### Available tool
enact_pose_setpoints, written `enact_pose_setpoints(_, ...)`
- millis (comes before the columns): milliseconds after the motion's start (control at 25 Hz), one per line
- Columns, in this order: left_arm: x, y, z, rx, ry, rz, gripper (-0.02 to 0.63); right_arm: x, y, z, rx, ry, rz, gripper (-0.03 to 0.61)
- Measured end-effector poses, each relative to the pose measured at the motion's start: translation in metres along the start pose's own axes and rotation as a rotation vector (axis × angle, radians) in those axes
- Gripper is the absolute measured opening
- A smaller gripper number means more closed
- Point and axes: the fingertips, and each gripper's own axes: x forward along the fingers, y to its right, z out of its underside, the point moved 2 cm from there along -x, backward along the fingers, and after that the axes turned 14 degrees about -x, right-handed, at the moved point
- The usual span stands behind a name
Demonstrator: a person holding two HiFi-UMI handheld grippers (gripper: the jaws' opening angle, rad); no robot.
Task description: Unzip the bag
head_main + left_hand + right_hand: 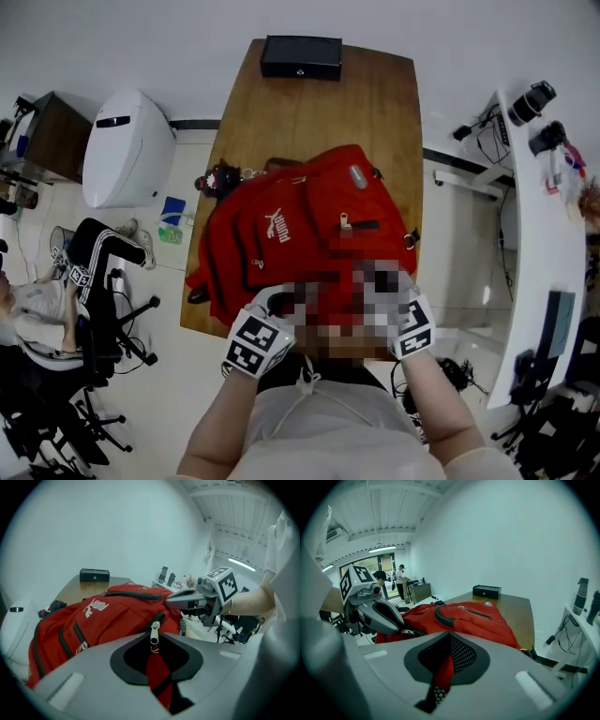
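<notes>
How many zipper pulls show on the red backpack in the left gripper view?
2: one zipper pull mid-frame; a second pull on the front pocket, lower left. Others may be hidden.

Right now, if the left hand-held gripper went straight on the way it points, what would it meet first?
Probably the red backpack itself. The left hand-held gripper is clamped on its zipper pull, and the red front rises directly ahead of the jaws, though depth is hard to judge.

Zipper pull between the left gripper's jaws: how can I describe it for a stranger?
A red backpack lies on the wooden table. At its near end a silver zipper pull stands upright, pinched in the left gripper; the other pull hangs free farther left.
</notes>
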Motion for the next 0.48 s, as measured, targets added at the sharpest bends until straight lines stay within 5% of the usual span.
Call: enact_pose_setpoints(480, -0.041, -0.035, 0.016, -0.001, 0.007, 0.000, 0.012, 0.010, -0.016, -0.011, 0.012, -0.034, 0.028, 0.008)
